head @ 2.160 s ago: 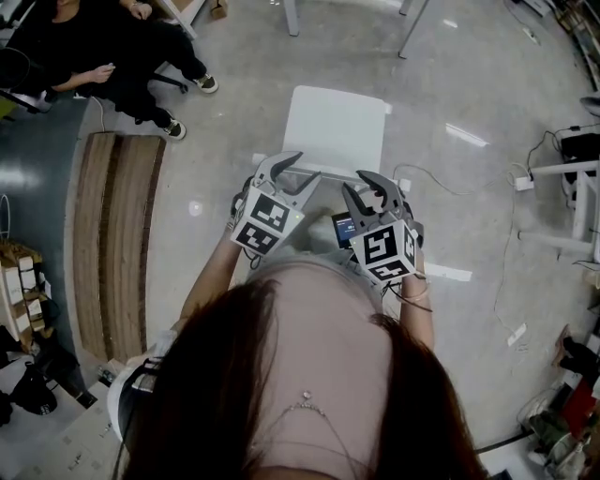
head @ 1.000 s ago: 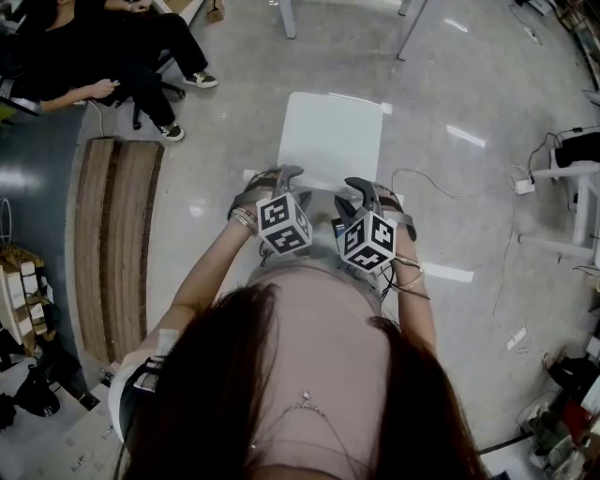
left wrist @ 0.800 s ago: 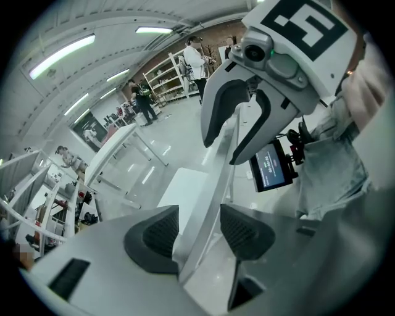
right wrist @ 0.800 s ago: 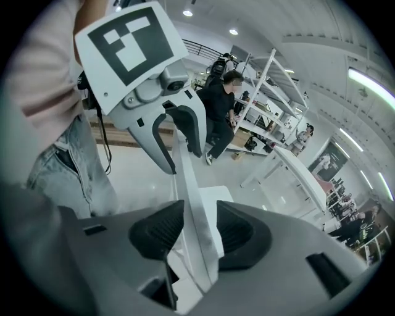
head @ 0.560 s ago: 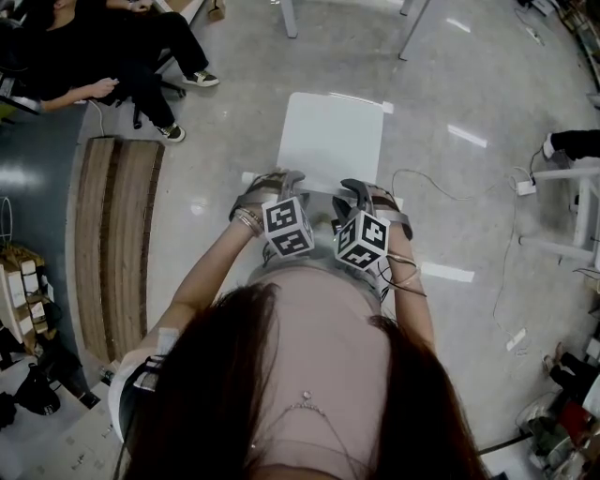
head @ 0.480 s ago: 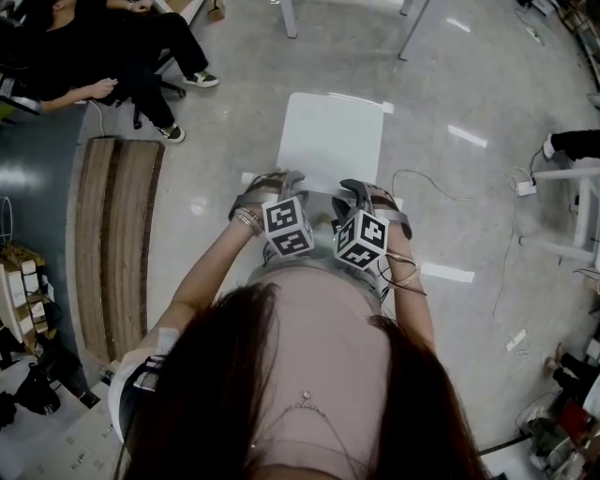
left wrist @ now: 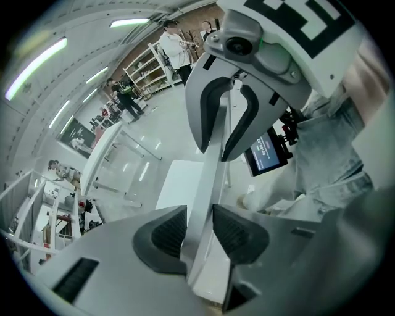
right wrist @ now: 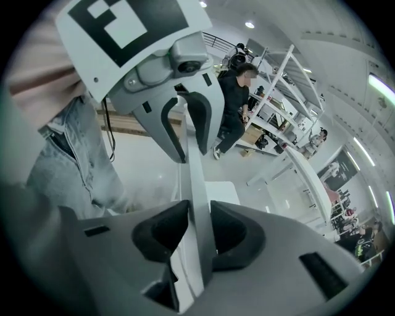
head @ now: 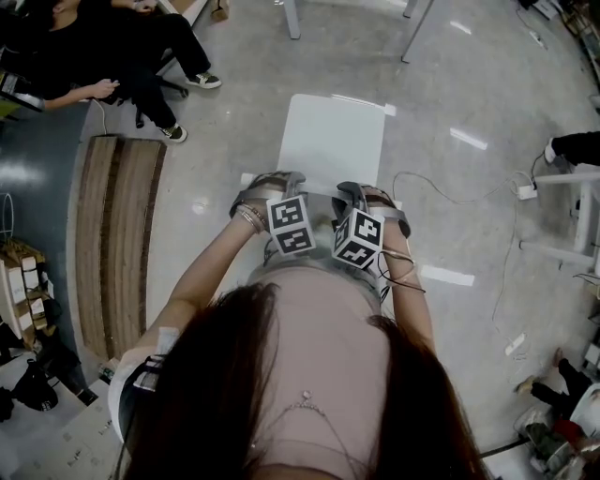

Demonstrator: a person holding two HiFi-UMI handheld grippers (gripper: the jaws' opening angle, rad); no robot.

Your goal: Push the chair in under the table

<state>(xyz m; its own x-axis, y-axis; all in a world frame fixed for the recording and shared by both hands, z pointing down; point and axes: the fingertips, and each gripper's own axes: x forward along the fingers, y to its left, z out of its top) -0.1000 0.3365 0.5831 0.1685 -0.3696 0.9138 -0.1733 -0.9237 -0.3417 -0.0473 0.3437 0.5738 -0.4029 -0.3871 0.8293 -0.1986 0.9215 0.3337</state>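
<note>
**Q:** Where does the white plastic chair (head: 333, 136) stand?

**A:** Upper centre, on the grey concrete floor (head: 225, 94), its seat facing the white desk legs (head: 292, 19) and well apart from them.

**Q:** And the tools?

**A:** The left tool (head: 278, 180) and right tool (head: 352, 192) have just been closing and are now clamped on the thin backrest (left wrist: 208, 182). Push evenly and level, aiming between the legs. The floor ahead looks open, with a thin cable (head: 441, 190) on the right and a wooden board (head: 117, 225) on the left.

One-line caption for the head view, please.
Person standing behind a white chair, left tongs and right tongs having just closed onto its backrest.
</note>
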